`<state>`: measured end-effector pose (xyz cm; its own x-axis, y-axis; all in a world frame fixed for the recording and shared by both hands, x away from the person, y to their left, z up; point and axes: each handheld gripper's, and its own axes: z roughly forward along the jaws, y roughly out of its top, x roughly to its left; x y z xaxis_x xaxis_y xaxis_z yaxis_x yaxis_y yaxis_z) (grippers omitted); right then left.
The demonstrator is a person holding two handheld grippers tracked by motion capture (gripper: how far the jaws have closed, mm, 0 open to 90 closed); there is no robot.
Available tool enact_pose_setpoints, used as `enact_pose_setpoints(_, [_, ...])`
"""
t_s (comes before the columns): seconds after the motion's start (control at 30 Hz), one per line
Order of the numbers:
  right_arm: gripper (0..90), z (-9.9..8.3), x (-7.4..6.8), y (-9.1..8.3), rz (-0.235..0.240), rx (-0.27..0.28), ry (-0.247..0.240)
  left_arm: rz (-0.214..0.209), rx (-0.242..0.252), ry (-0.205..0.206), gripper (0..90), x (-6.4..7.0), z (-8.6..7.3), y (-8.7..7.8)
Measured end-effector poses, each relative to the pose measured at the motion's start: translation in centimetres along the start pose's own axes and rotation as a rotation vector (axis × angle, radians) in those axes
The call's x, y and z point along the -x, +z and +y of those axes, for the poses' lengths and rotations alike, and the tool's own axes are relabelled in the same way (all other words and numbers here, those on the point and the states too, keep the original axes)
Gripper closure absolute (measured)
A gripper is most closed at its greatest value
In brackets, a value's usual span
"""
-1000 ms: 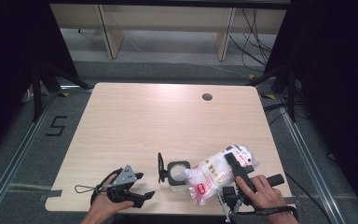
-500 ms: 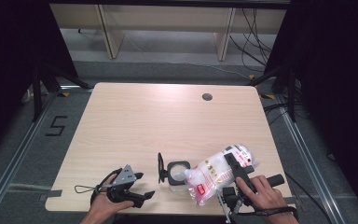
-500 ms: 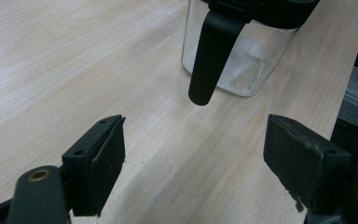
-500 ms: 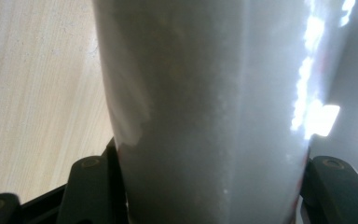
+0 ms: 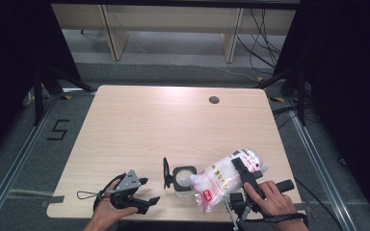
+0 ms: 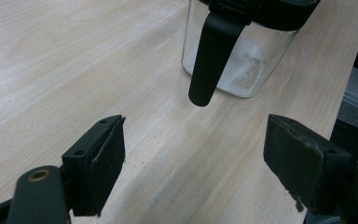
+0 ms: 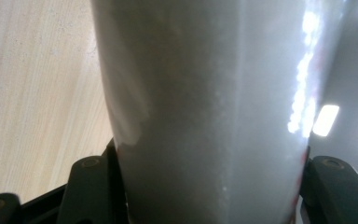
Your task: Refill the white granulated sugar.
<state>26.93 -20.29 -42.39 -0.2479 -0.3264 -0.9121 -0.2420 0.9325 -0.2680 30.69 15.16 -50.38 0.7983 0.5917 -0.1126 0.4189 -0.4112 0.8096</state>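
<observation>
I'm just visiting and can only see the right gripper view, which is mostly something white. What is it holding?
Observer: A clear plastic bag of white powder, clamped by the right gripper and tilted toward a glass jar.
Operator: Is the jar open?
Observer: Yes, its black lid is flipped up.
Operator: Anything in it?
Observer: The left gripper view shows some white powder inside the jar.
Operator: And the other gripper?
Observer: The left gripper is open, holding nothing.
</observation>
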Motion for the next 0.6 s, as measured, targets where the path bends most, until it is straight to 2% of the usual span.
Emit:
enact_pose_setpoints(0.07, [41.7, 0.03, 0.18, 0.04, -0.005, 0.010, -0.023, -0.005, 0.015, -0.013, 20.3, 0.10, 0.02, 0.01])
enact_pose_setpoints(0.1, [41.8, -0.03, -0.11, 0.07, -0.012, 0.014, 0.017, -0.006, 0.022, -0.021, 20.3, 0.16, 0.01, 0.04])
enact_pose_setpoints(0.13, [41.8, -0.04, -0.11, 0.09, -0.011, 0.019, 0.016, -0.008, 0.017, -0.014, 20.3, 0.08, 0.03, 0.03])
enact_pose_setpoints(0.17, [41.7, 0.04, 0.08, 0.00, 0.009, 0.009, -0.010, -0.009, 0.017, -0.014, 20.3, 0.08, 0.02, 0.05])
enact_pose_setpoints(0.2, [41.7, 0.06, 0.25, 0.12, -0.009, 0.029, -0.040, -0.010, 0.018, -0.023, 20.3, 0.15, -0.01, 0.09])
enact_pose_setpoints(0.23, [41.8, 0.02, 0.08, 0.11, -0.013, 0.028, -0.022, -0.006, 0.010, -0.010, 20.3, 0.08, 0.01, 0.06])
enact_pose_setpoints(0.27, [41.8, 0.03, 0.17, 0.04, 0.002, 0.015, -0.025, -0.004, 0.001, -0.004, 20.3, 0.03, 0.02, 0.01])
enact_pose_setpoints(0.33, [41.8, -0.06, -0.11, 0.01, 0.006, 0.008, 0.014, -0.012, 0.015, -0.012, 20.3, 0.16, 0.02, 0.02])
enact_pose_setpoints(0.4, [41.8, -0.08, 0.04, -0.05, 0.006, 0.005, -0.002, -0.007, 0.011, -0.011, 20.3, 0.12, 0.02, -0.03])
enact_pose_setpoints(0.47, [41.8, -0.15, -0.12, -0.13, 0.010, -0.009, 0.028, -0.008, 0.017, -0.018, 20.3, 0.13, 0.02, 0.01])
enact_pose_setpoints(0.5, [41.8, -0.20, 0.11, -0.02, 0.003, 0.007, -0.005, -0.004, 0.009, -0.010, 20.3, 0.07, 0.03, -0.03])
enact_pose_setpoints(0.57, [41.8, -0.24, 0.07, -0.02, -0.020, 0.019, 0.001, -0.007, 0.008, -0.005, 20.3, 0.08, 0.04, -0.02])
enact_pose_setpoints(0.6, [41.8, -0.21, 0.22, -0.12, -0.003, 0.006, -0.005, -0.007, 0.009, -0.010, 20.3, 0.10, 0.03, 0.00])
